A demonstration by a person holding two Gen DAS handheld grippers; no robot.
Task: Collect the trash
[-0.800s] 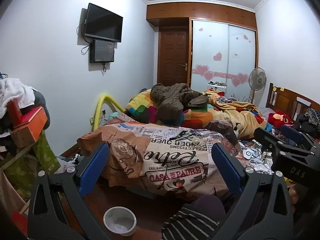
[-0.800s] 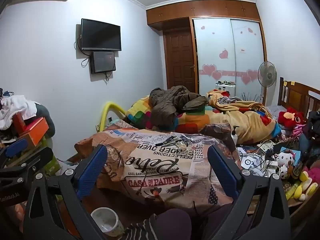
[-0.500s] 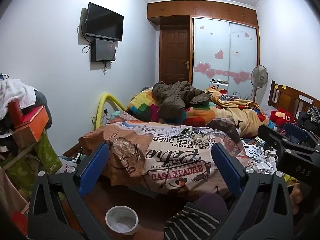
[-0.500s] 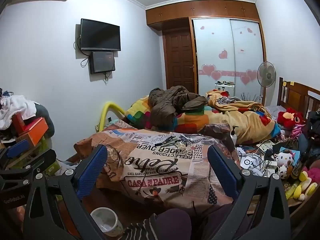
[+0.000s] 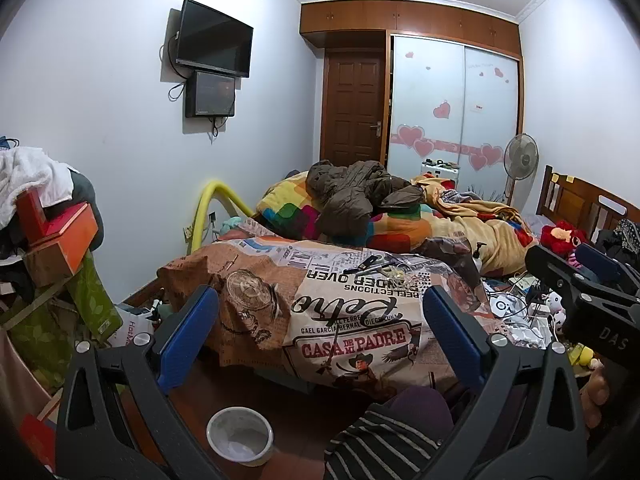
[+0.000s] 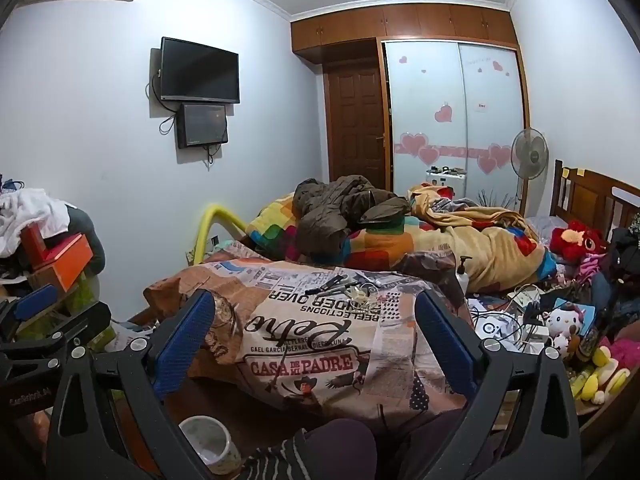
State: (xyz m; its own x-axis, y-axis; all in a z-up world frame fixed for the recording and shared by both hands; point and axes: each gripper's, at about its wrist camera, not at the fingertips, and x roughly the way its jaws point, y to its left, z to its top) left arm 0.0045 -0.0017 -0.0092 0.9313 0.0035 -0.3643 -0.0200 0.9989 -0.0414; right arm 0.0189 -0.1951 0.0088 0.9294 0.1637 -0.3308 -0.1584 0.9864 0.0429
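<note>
Two grippers are pointing level into a cluttered bedroom. Left gripper [image 5: 318, 322]: blue-padded fingers are standing wide apart with nothing between them. Right gripper [image 6: 310, 326]: likewise spread, gripping nothing. Each tool is showing at the edge of the other's view, the right one at the right edge of the left wrist view, the left one at the left edge of the right wrist view.

White cup [image 5: 241, 447] is sitting upright on the dark wooden floor [image 5: 296, 412], low in both views, below and between the left gripper's fingers and near the right gripper's left finger. It is lying just beside the person's knee in striped and purple fabric [image 5: 396, 432]. Neither gripper is touching it.

Printed bedspread [image 5: 348, 320] with newspaper-style lettering is draping over the near end of the bed, beyond the cup. Small dark tools [image 6: 326, 285] and a tangle of pale bits are lying on top of it. Brown jacket [image 5: 352, 196] is heaping on a multicoloured quilt [image 5: 288, 204] farther back. Cables and small items [image 6: 508, 320] are crowding the right side, near plush toys [image 6: 564, 320]. Orange box [image 5: 60, 240] is sitting on a pile at left. Wall television [image 5: 214, 44] is hanging above a smaller black unit. Standing fan [image 6: 530, 154] is standing before the sliding wardrobe doors [image 6: 452, 120] with heart stickers.
</note>
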